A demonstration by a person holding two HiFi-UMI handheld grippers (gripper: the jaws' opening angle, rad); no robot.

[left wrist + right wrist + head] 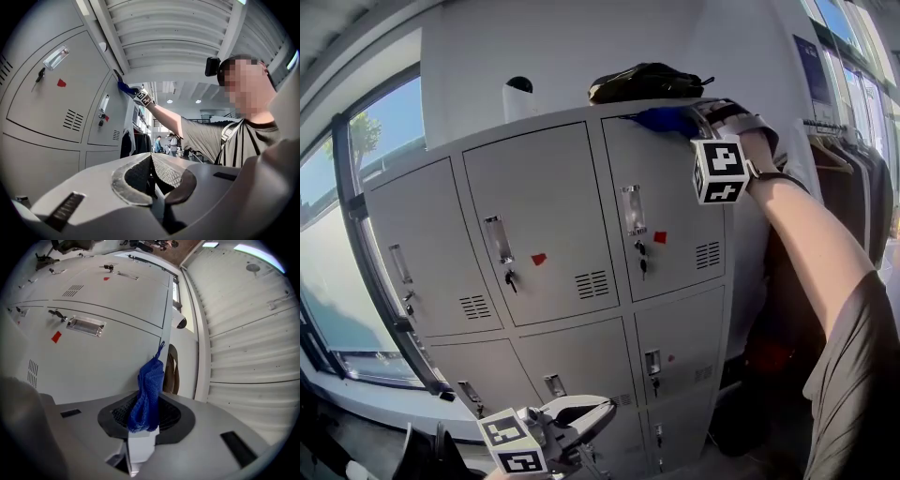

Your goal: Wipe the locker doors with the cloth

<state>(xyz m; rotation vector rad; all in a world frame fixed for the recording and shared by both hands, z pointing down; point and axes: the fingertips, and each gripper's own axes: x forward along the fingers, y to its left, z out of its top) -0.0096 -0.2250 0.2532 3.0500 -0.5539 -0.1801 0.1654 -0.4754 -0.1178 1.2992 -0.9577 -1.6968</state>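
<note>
Your right gripper [147, 414] clamps the bunched cloth [149, 385] at the upper-right locker door's [675, 202] top edge, left gripper [151, 160] closed empty well below it, so drag hard and the cloth could pull free.

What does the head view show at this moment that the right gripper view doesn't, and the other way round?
Only the head view shows the window left of the lockers, the person's outstretched forearm and the hanging clothes to the right. Only the right gripper view shows the right gripper with its jaws closed on the blue cloth. Both show the cloth at the top edge of the upper locker door that bears a red sticker.
</note>
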